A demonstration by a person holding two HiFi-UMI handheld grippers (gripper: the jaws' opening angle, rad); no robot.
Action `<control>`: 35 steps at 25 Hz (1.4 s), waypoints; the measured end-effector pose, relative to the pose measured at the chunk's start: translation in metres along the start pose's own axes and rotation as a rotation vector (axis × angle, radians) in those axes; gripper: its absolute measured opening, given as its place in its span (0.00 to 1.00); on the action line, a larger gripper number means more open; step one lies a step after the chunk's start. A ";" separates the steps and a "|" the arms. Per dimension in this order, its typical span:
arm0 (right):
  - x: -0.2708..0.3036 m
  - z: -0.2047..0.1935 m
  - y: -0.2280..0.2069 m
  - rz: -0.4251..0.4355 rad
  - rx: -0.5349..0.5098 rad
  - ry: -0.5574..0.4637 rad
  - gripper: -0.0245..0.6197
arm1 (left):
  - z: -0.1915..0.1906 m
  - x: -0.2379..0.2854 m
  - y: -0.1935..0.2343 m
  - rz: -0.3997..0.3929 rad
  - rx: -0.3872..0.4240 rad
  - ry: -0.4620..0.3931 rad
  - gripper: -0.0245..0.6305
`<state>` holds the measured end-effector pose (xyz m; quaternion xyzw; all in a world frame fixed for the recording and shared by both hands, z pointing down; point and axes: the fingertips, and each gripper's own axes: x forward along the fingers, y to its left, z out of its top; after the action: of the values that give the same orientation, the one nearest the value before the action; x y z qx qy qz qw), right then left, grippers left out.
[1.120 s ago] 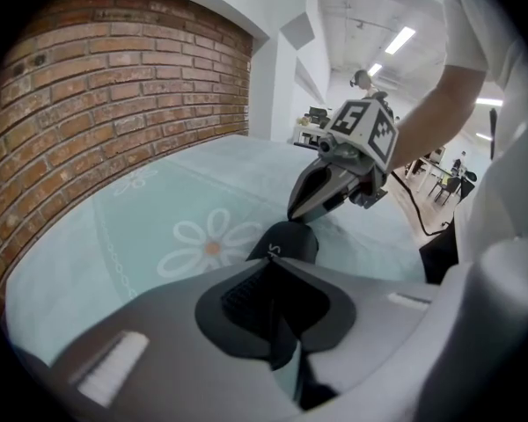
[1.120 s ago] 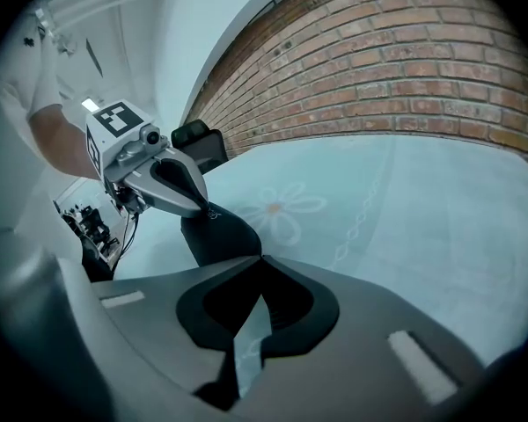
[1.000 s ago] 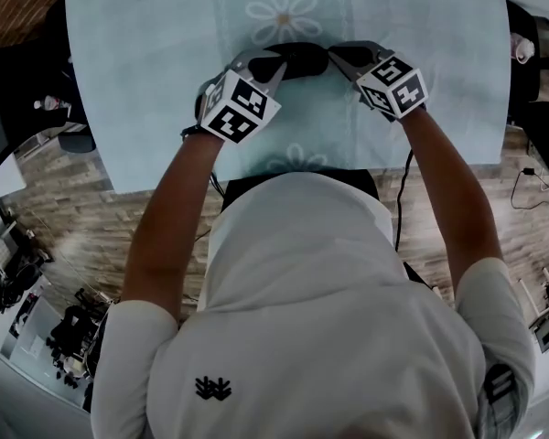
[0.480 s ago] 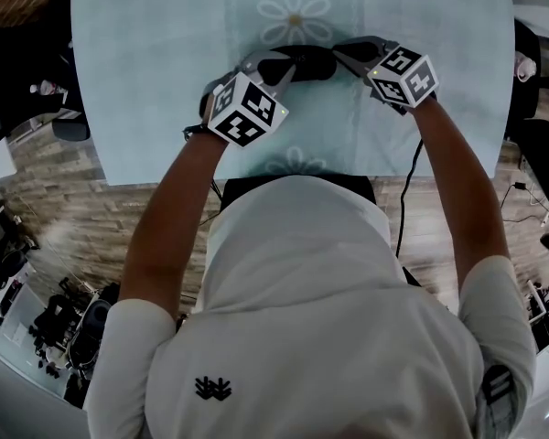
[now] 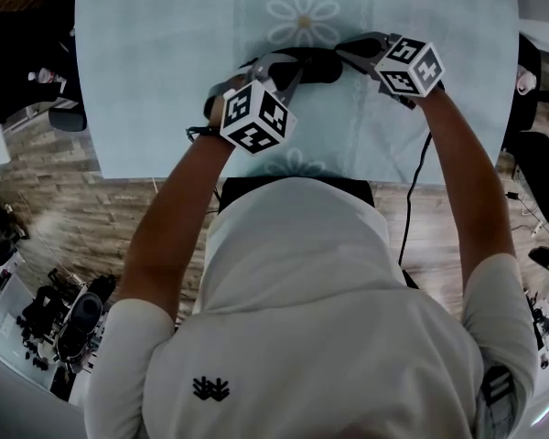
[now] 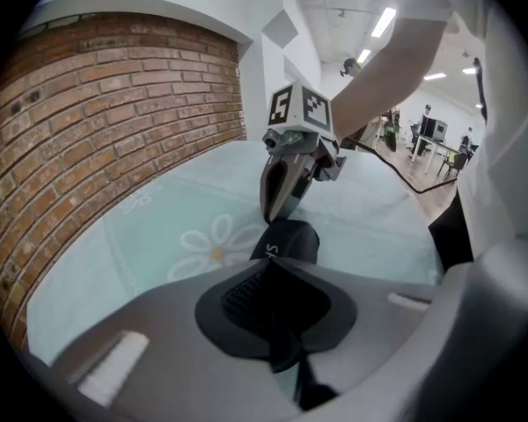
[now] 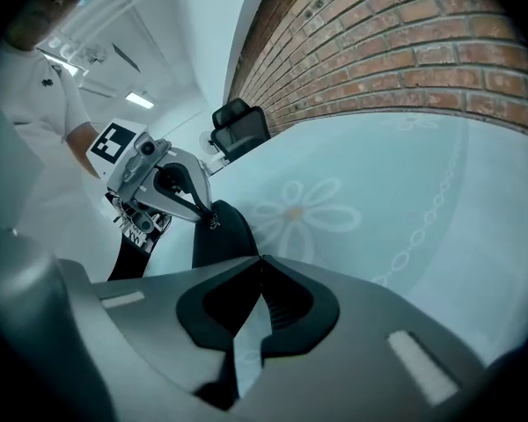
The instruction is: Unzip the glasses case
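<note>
Black rounded glasses case [image 5: 309, 64], pale lettering, on light-blue flowered cloth [image 5: 165, 53].

the glasses case [image 5: 309, 64] is found lying on the table [image 5: 156, 71], near its middle, just before a daisy print [image 5: 303, 21] on the tabletop. the left gripper [image 5: 288, 73] is set at the case's left end, the right gripper [image 5: 345, 51] at its right end, both touching it. a brick wall [image 6: 114, 104] is noted behind the table's far edge.
</note>
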<state>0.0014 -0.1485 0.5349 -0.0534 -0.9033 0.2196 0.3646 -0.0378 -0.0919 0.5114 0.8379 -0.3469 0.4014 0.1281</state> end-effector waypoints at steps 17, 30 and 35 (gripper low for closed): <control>0.000 0.002 0.004 0.043 0.052 -0.008 0.04 | -0.001 0.000 -0.007 0.054 0.132 0.035 0.12; 0.003 -0.035 0.060 0.007 0.147 -0.084 0.04 | -0.007 -0.009 -0.001 0.134 0.092 0.078 0.12; 0.014 -0.043 0.092 -0.019 0.084 -0.090 0.04 | -0.013 -0.018 -0.003 0.149 -0.010 0.074 0.12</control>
<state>0.0153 -0.0470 0.5310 -0.0194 -0.9093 0.2559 0.3277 -0.0511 -0.0745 0.5067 0.7937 -0.4052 0.4390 0.1149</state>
